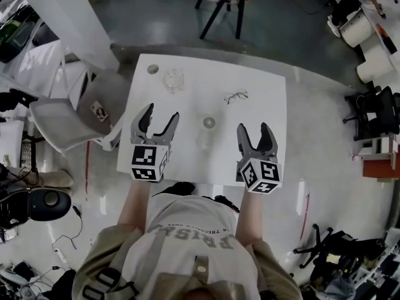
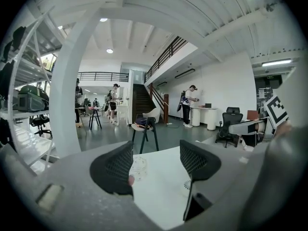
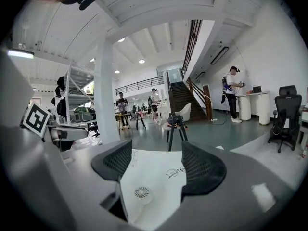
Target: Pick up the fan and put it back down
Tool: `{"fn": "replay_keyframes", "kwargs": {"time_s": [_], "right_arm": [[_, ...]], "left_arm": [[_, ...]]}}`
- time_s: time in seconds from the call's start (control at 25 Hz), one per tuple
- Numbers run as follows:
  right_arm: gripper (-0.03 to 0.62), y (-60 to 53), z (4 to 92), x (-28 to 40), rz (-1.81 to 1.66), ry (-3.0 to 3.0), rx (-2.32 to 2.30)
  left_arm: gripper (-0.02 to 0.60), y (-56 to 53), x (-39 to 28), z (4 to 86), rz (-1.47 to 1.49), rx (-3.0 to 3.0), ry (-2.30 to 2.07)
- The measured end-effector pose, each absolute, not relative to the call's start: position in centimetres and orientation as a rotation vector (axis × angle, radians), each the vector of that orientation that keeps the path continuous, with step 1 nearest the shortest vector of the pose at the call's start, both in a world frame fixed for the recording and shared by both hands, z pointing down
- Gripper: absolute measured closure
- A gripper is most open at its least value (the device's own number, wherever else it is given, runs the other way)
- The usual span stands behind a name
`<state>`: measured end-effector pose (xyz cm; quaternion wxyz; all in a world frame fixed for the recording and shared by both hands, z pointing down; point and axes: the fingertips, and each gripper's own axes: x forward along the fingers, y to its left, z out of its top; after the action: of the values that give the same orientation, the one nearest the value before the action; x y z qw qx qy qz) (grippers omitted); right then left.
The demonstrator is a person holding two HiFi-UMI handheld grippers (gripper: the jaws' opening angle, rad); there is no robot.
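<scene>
White table (image 1: 187, 114) on a grey floor in an open hall, with a grey chair (image 1: 62, 120) off its left edge. The fan (image 1: 209, 122) sits about mid-surface, untouched. Left gripper (image 1: 161, 112) and right gripper (image 1: 254, 129) hover over the near edge, either side of it, jaws apart and empty. Spectacles (image 1: 236, 96) lie beyond it; what appears to be a glass vessel (image 1: 174, 80) stands near the far edge. Assessment: pick-up and set-down both outstanding.

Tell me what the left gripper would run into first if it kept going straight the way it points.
Probably the clear glass dish, which sits on the table ahead between the open jaws of the left gripper; depth is hard to judge.
</scene>
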<state>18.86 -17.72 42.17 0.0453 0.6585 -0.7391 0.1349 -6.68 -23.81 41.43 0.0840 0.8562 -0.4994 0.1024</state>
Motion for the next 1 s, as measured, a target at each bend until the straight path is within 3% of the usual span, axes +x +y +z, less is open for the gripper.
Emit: {"fn": "replay_keyframes", "kwargs": {"time_s": [0.48,1.0], "right_arm": [[0.295,-21.4,46.7,16.7,0.530,-2.214,1.921],[0.252,-22.2,57.3,14.2,1.041,-2.012,1.658]], "left_arm": [[0.265,-26.6,-5.2,44.3,0.338,2.575,-1.379],[0.265,-26.0,-1.8,49.9,0.432,2.520,-1.279]]}}
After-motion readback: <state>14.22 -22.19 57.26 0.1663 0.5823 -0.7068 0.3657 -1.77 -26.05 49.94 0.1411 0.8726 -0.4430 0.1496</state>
